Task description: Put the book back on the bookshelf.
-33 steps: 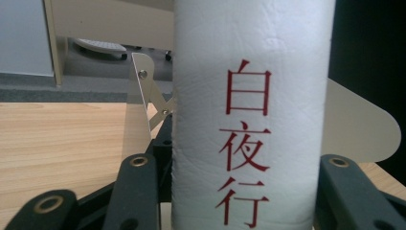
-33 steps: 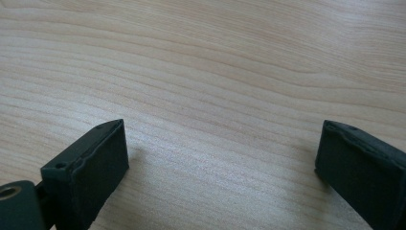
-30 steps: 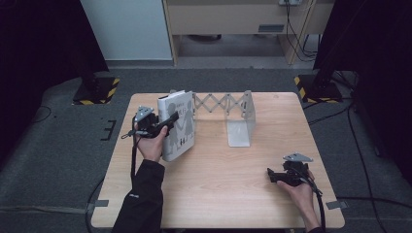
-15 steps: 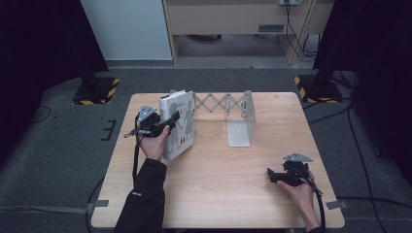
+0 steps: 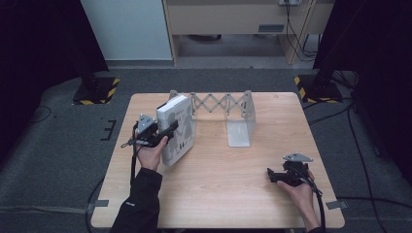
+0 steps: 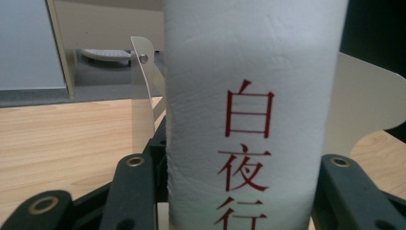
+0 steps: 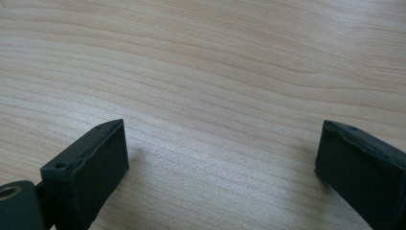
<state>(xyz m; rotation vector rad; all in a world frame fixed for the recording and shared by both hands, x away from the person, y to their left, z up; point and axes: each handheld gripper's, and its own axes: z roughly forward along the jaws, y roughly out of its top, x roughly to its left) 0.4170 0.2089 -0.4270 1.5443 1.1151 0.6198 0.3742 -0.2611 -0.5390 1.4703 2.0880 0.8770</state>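
High view shows the left gripper point(image 5: 171, 130) clamped on a white book point(image 5: 178, 130), which stands upright near the table's point(image 5: 218, 194) left edge, toward its far left corner. The jaws reach in from the book's left side and pinch it across its thickness at the spine; the person's left hand point(image 5: 150, 150) holds the gripper just beside the book's near left corner. The book leans against the left end plate of an expandable metal book rack point(image 5: 228, 109), whose scissor lattice runs along the far edge to a second end plate near the table's middle.

From the left gripper view, the book's point(image 6: 253, 120) spine stands between the two black jaws, with both pads pressed to its sides. Red characters run down the spine, and the lowest one is cut off by the bottom of the frame. The rack's left end plate point(image 6: 143, 81) rises behind the book, mostly hidden by it; a pale panel at the right is partly covered too, so its shape is hard to make out.

At the table's near right corner, the right gripper point(image 5: 270, 174) rests in the right hand point(image 5: 302, 191), well apart from the book. In the right gripper view its jaws stand wide apart over bare wood point(image 7: 215, 72), with nothing between them.
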